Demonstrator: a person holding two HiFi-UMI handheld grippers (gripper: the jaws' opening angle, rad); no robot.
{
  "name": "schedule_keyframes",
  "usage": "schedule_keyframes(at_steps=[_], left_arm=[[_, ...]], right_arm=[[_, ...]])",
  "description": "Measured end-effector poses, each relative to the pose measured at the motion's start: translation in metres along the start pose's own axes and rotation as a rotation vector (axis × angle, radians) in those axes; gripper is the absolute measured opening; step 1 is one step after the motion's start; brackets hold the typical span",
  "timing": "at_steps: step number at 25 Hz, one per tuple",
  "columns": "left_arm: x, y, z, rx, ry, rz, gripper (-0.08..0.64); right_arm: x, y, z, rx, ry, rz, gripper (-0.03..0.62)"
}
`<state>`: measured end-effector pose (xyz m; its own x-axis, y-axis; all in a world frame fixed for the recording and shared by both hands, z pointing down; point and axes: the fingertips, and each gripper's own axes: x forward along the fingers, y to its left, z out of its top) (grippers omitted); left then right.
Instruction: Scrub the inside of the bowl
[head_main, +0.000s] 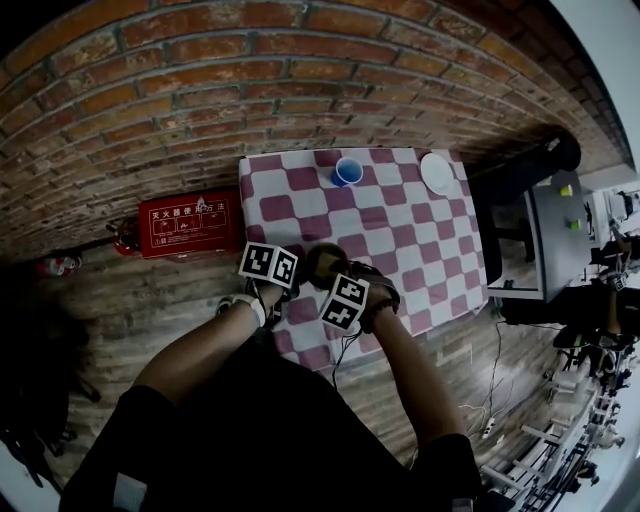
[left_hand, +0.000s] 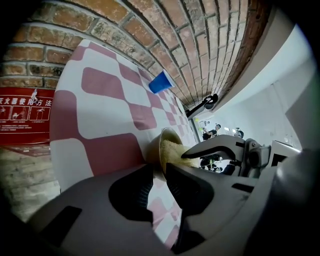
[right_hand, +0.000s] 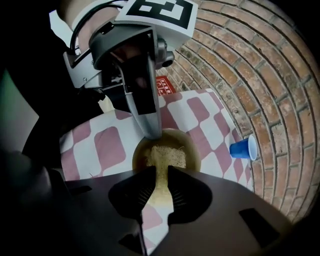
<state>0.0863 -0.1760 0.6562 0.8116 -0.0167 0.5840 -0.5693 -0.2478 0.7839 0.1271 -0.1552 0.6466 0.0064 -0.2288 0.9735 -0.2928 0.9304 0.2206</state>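
A brownish bowl (head_main: 322, 258) stands near the front left of the checkered table (head_main: 420, 250). In the left gripper view my left gripper (left_hand: 159, 172) is shut on the bowl's (left_hand: 166, 145) near rim, one jaw inside and one outside. My right gripper (right_hand: 161, 175) is shut on a yellowish scrub pad (right_hand: 164, 157). The pad's free end lies inside the bowl (right_hand: 192, 152) against its bottom. One left-gripper finger (right_hand: 146, 112) shows at the bowl's far rim in the right gripper view. From the head view both marker cubes cover most of the bowl.
A blue cup (head_main: 347, 171) lies on its side at the table's far edge, and a white plate (head_main: 437, 173) sits at the far right corner. On the floor to the left stands a red box (head_main: 188, 225) against the brick wall. A dark desk (head_main: 555, 230) is at the right.
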Motion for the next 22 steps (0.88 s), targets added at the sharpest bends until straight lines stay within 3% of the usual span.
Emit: schedule_keyframes(at_steps=[7,12,17,22], left_arm=[[0.002,-0.001,0.003,0.031,0.012,0.014,0.089],[0.0,0.0,0.004,0.018,0.004,0.007,0.087],[0.0,0.001,0.004,0.009,-0.002,0.013,0.087],[-0.008,0.0,0.019,-0.029,-0.098,-0.014,0.087]], right_arm=[[0.004,-0.014,0.011,0.089,-0.029,-0.017,0.086],[0.001,-0.022,0.003,0.042,0.01,-0.022,0.086],[-0.006,-0.016,-0.012,-0.071,0.047,-0.026,0.087],[-0.002,0.0,-0.002,-0.089,0.021,0.003,0.087]])
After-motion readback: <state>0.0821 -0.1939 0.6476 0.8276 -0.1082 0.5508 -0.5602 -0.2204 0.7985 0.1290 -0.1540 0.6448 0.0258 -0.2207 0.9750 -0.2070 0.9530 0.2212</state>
